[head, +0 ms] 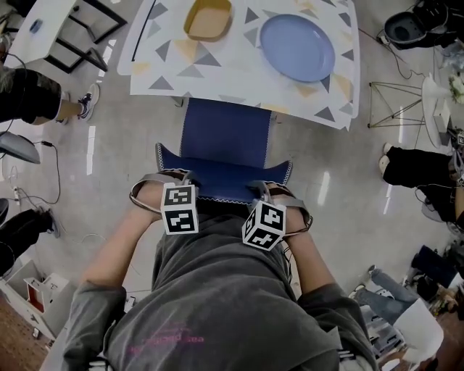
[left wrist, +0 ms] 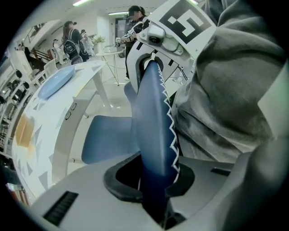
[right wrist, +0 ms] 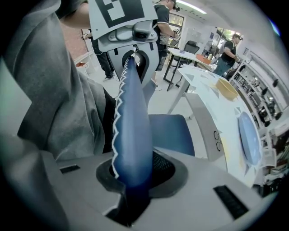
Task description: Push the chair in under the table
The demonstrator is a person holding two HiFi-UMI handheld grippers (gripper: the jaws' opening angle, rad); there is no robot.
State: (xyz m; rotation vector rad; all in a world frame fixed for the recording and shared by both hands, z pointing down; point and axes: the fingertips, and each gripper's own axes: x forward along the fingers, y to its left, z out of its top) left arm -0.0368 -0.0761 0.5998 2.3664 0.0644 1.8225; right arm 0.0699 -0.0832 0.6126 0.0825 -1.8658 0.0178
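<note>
A blue chair stands in front of the patterned table [head: 239, 80], its seat [head: 226, 134] partly under the table edge. The padded backrest [head: 225, 177] has a white zigzag trim along its near side. My left gripper [head: 179, 182] is shut on the backrest's top edge at the left, and my right gripper [head: 259, 191] is shut on it at the right. In the left gripper view the backrest [left wrist: 153, 126] runs up from between the jaws of the left gripper [left wrist: 156, 189]. In the right gripper view the backrest [right wrist: 131, 131] is clamped by the right gripper [right wrist: 131, 185].
A yellow bowl [head: 208, 19] and a blue plate [head: 297, 47] sit on the table. A person's leg [head: 43, 101] is at the left, another person [head: 417, 167] at the right. A wire stand [head: 395, 105] stands right of the table and a white rack [head: 58, 29] at the upper left.
</note>
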